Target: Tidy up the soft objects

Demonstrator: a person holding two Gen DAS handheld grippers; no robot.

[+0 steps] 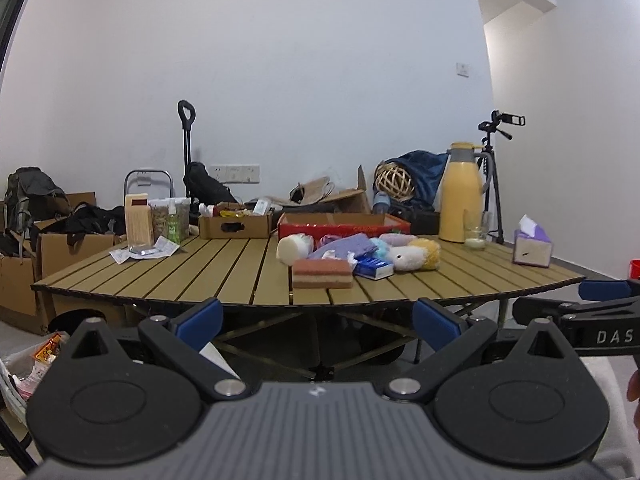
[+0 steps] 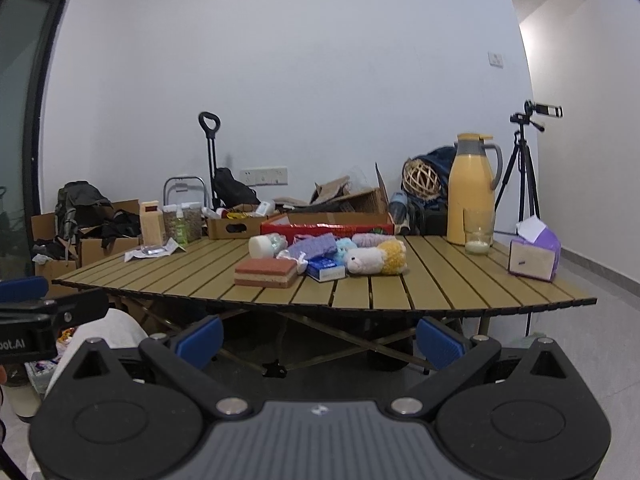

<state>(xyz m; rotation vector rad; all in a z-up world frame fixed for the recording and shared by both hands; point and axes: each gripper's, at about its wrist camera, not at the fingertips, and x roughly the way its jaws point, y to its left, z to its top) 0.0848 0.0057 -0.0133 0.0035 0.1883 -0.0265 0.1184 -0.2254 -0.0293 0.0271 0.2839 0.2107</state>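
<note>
A pile of soft objects lies mid-table: an orange-and-cream sponge (image 1: 322, 273) (image 2: 266, 272), a white-and-yellow plush toy (image 1: 414, 255) (image 2: 375, 257), a purple knitted cloth (image 1: 344, 245) (image 2: 314, 245), a white foam roll (image 1: 291, 248) (image 2: 263, 245) and a blue packet (image 1: 373, 268) (image 2: 326, 270). A red cardboard box (image 1: 344, 224) (image 2: 326, 226) stands just behind them. My left gripper (image 1: 318, 322) is open and empty, below and before the table's front edge. My right gripper (image 2: 319, 338) is also open and empty, equally short of the table; it also shows in the left wrist view (image 1: 576, 308).
The slatted wooden table (image 1: 224, 276) (image 2: 440, 284) also carries a yellow thermos jug (image 1: 462, 194) (image 2: 472, 190), a glass (image 1: 476, 228) (image 2: 478, 234), a purple tissue box (image 1: 532, 246) (image 2: 534, 254), a brown open carton (image 1: 236, 224) and jars at back left. Cardboard boxes, bags and a tripod (image 2: 524, 172) stand behind.
</note>
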